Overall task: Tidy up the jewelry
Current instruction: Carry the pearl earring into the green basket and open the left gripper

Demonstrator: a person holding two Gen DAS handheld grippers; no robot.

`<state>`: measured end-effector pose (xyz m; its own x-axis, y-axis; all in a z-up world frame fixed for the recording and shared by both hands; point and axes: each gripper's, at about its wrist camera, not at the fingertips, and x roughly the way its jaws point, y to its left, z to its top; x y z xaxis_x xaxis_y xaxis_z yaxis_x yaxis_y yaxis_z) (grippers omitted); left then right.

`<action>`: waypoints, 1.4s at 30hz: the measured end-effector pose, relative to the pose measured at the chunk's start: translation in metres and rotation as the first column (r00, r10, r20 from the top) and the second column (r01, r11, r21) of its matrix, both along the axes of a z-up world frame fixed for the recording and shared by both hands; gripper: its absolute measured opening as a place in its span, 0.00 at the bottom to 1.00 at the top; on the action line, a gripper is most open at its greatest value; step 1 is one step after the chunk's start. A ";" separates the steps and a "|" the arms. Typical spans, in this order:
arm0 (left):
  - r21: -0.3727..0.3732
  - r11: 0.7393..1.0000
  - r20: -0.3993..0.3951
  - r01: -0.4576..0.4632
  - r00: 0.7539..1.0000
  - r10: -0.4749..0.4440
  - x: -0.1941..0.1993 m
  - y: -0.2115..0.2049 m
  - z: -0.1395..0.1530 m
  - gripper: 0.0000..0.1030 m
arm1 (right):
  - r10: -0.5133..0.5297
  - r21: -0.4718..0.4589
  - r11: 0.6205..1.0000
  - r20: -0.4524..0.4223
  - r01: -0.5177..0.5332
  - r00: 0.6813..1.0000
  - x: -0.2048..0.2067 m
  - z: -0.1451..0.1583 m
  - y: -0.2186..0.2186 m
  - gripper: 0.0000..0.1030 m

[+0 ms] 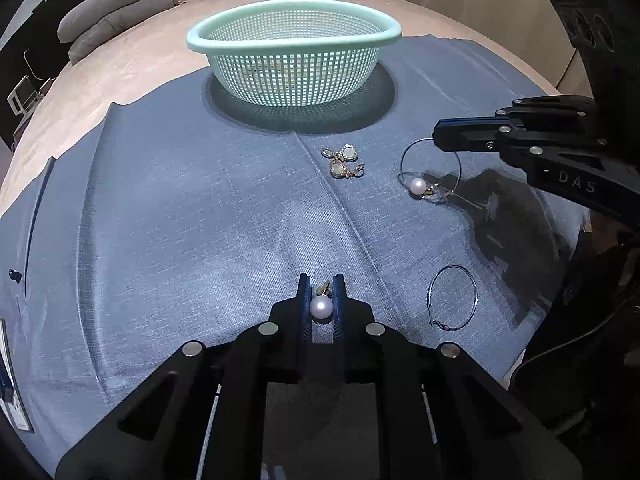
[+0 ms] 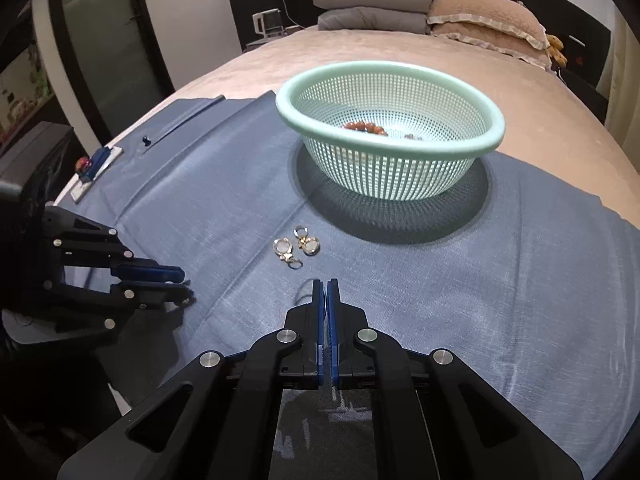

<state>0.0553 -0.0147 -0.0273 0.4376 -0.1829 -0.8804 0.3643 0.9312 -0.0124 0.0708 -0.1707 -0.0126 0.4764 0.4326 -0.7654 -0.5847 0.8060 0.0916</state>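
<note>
My left gripper (image 1: 321, 286) is at the bottom of the left wrist view, shut on a white pearl earring (image 1: 321, 307) just above the blue cloth (image 1: 200, 220). At the right, my right gripper (image 1: 435, 136) is shut on a thin hoop earring (image 1: 402, 162) that hangs from its tip. In the right wrist view the right gripper (image 2: 325, 282) has its blue pads together, a thin wire (image 2: 304, 293) showing beside them. A second pearl earring (image 1: 417, 187), a second hoop (image 1: 428, 298) and two gold earrings (image 1: 344, 162) lie on the cloth. The mint mesh basket (image 1: 294, 42) holds brown beads (image 2: 366, 126).
The cloth lies on a beige bed (image 2: 560, 100) with grey folded blankets (image 2: 372, 4) and a pillow (image 2: 484, 20) at the far end. Small items (image 2: 92, 166) lie on the cloth's left edge. The left gripper (image 2: 186, 282) is low at left in the right wrist view.
</note>
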 end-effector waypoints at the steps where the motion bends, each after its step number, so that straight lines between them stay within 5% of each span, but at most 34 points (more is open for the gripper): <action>1: -0.002 1.000 0.007 -0.002 1.000 0.002 -0.001 0.001 0.003 0.11 | 0.001 -0.002 1.000 0.014 -0.001 1.000 -0.001 0.005 -0.002 0.02; 10: -0.003 1.000 0.091 -0.013 0.996 0.014 0.003 0.015 0.045 0.11 | -0.017 -0.013 1.000 0.125 0.019 0.992 -0.001 0.058 -0.017 0.02; 20: -0.065 0.998 0.169 0.009 0.986 0.003 0.049 0.008 0.094 0.11 | -0.002 -0.055 0.998 0.211 0.014 0.977 0.018 0.105 -0.022 0.02; 25: -0.040 0.999 0.204 0.026 0.979 -0.017 0.075 -0.002 0.116 0.11 | 0.019 -0.076 0.997 0.245 0.000 0.969 0.035 0.122 -0.016 0.02; 34: -0.029 0.999 0.177 0.038 0.984 -0.032 0.120 -0.007 0.110 0.11 | 0.042 -0.090 0.996 0.244 -0.020 0.969 0.075 0.118 -0.004 0.02; 42: -0.012 0.998 0.129 0.062 0.990 -0.060 0.157 -0.014 0.082 0.11 | 0.017 -0.065 0.998 0.173 -0.006 0.985 0.116 0.076 0.000 0.02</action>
